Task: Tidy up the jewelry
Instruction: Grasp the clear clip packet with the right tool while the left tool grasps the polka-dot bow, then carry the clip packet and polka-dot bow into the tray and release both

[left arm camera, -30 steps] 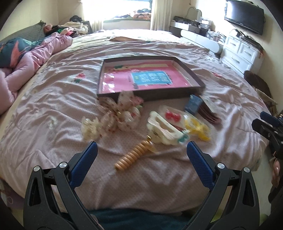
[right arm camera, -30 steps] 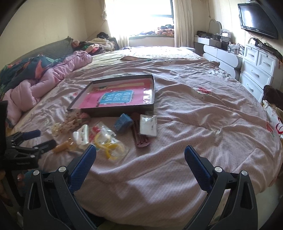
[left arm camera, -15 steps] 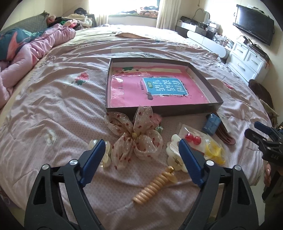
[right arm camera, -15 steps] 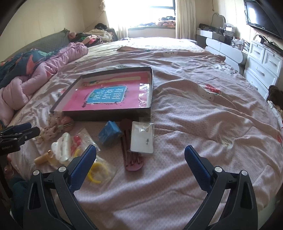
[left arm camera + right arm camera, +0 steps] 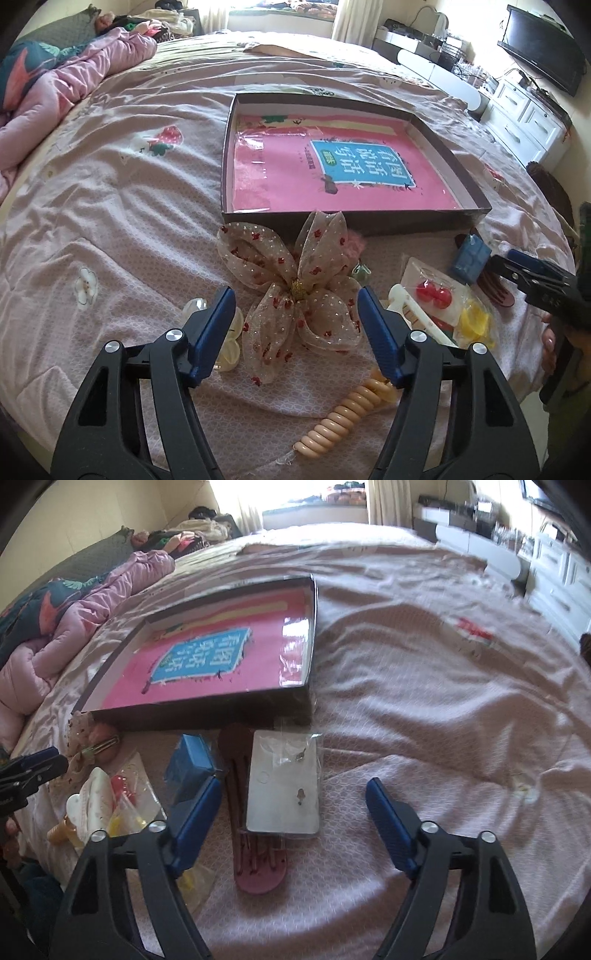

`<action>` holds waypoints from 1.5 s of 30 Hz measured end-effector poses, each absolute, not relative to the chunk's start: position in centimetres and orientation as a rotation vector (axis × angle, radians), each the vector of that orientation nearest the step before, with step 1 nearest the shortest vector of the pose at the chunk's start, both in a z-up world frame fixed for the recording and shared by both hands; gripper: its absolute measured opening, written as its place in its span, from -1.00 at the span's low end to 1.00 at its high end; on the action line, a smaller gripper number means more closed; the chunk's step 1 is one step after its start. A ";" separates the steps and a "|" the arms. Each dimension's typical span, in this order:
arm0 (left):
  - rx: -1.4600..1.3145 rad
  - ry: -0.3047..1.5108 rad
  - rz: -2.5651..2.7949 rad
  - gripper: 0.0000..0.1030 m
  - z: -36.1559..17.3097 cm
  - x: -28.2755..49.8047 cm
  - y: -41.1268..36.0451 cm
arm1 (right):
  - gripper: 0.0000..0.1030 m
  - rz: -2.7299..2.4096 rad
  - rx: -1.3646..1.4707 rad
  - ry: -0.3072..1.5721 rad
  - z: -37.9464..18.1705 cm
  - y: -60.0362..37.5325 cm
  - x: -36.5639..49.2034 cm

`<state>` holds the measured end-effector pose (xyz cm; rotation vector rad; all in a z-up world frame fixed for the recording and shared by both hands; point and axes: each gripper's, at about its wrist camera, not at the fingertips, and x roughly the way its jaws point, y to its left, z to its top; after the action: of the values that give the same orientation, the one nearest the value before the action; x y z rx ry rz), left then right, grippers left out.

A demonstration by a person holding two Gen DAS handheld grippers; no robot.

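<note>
A pink quilted bed (image 5: 110,206) fills both views. A crumpled pink duvet (image 5: 55,92) lies at ten o'clock, white drawers (image 5: 524,122) at two, with what looks like a television (image 5: 543,59) above.

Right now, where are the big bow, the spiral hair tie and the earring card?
Bow (image 5: 295,291): left wrist view, on its gold centre knot.
Spiral hair tie (image 5: 340,421): left wrist view, mid-coil.
Earring card (image 5: 282,786): right wrist view, on the card's bare middle.
</note>
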<state>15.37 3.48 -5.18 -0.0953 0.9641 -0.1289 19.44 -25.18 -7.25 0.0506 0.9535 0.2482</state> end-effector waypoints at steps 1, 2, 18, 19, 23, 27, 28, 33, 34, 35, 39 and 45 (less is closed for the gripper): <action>-0.107 0.970 -0.139 0.15 -5.3 15.4 3.6 | 0.33 0.250 0.057 0.961 -7.6 -25.2 19.7; -0.114 0.974 -0.148 0.11 -5.3 15.4 3.6 | 0.24 0.253 0.063 0.965 -7.8 -25.3 19.8; -0.105 0.994 -0.175 -0.88 -5.7 17.9 2.6 | -0.25 0.294 0.092 0.906 -7.6 -26.8 19.1; -0.109 0.987 -0.177 -0.97 -5.4 17.9 2.7 | -0.25 0.292 0.094 0.903 -7.6 -26.8 19.1; -0.126 0.965 -0.200 -1.00 -4.4 17.7 2.8 | -0.25 0.287 0.094 0.887 -7.2 -27.2 18.7; -0.134 0.950 -0.211 -1.00 -3.8 17.2 2.7 | -0.25 0.280 0.106 0.870 -6.7 -27.9 18.3; -0.139 0.943 -0.215 -1.00 -3.6 17.0 2.7 | -0.25 0.278 0.107 0.867 -6.6 -28.0 18.3; -0.153 0.908 -0.225 -1.00 -2.1 16.1 2.8 | -0.25 0.279 0.110 0.843 -5.6 -28.6 17.6; -0.152 0.902 -0.224 -1.00 -1.9 16.1 2.7 | -0.25 0.281 0.111 0.839 -5.4 -28.7 17.4; -0.150 0.892 -0.223 -1.00 -1.5 16.0 2.7 | -0.25 0.281 0.110 0.832 -5.1 -28.7 17.3; -0.154 0.863 -0.223 -1.00 0.0 15.8 2.8 | -0.25 0.287 0.106 0.810 -3.9 -28.7 16.8; -0.151 0.817 -0.221 -1.00 2.3 16.4 3.1 | -0.25 0.298 0.091 0.769 -1.7 -28.5 16.6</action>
<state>16.45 3.06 2.27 -0.1505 0.8167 -0.2210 16.59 -28.48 -1.72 0.0914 0.7686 0.2978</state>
